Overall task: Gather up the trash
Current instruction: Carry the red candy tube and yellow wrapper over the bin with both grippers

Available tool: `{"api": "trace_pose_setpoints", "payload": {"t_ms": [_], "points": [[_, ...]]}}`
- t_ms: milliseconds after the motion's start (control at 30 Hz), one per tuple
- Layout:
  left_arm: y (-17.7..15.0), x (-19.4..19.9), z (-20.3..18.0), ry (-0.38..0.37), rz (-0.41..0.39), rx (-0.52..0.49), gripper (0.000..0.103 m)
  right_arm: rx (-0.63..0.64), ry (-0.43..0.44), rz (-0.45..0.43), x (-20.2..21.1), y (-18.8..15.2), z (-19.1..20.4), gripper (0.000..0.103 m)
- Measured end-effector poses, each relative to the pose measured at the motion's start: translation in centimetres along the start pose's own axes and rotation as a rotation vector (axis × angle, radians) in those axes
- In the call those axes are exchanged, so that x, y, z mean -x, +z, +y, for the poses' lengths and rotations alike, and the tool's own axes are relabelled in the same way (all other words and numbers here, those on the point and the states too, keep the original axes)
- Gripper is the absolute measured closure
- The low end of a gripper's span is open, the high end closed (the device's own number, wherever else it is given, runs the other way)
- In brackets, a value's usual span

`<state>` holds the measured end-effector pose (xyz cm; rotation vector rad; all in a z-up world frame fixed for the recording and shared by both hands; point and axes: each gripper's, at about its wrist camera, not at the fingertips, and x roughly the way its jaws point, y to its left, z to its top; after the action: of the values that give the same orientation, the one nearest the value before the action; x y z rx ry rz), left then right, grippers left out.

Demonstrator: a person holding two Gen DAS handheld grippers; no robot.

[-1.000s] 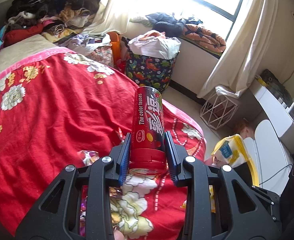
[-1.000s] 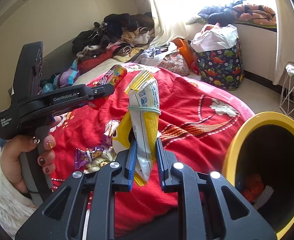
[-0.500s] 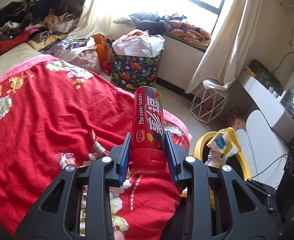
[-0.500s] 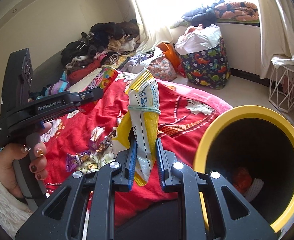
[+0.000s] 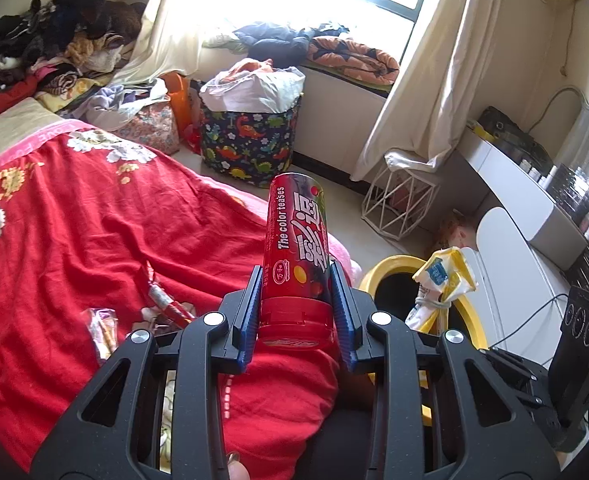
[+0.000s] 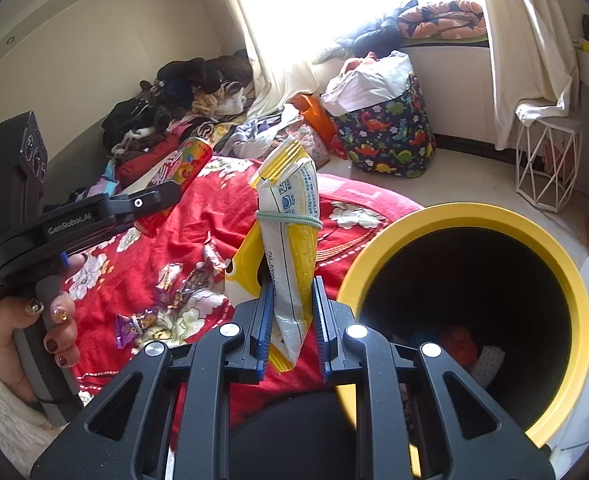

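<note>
The left tongs (image 5: 294, 312) squeeze a tall red candy tube with a red cap (image 5: 296, 256), held near its cap end so it will not slip. The right tongs (image 6: 292, 320) pinch a yellow and white snack bag tied with a green band (image 6: 288, 240). Both are trash, held up off the bed with the red flowered blanket (image 5: 94, 220). The round yellow bin with a dark inside (image 6: 470, 220) waits just past the bed's edge. 2 or 3 small shiny wrappers (image 6: 174, 280) lie on the blanket, likely next.
</note>
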<state>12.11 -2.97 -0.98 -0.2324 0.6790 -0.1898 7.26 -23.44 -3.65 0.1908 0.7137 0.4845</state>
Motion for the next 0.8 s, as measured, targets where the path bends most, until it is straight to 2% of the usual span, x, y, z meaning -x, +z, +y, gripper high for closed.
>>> {"api": "trace_pose_setpoints", "payload": {"t_ms": [800], "points": [[-1.0, -0.8, -4.7, -0.084, 0.029, -0.075, 0.077, -0.108, -0.097, -0.052, 2.5, -0.2, -4.9, 0.085]]}}
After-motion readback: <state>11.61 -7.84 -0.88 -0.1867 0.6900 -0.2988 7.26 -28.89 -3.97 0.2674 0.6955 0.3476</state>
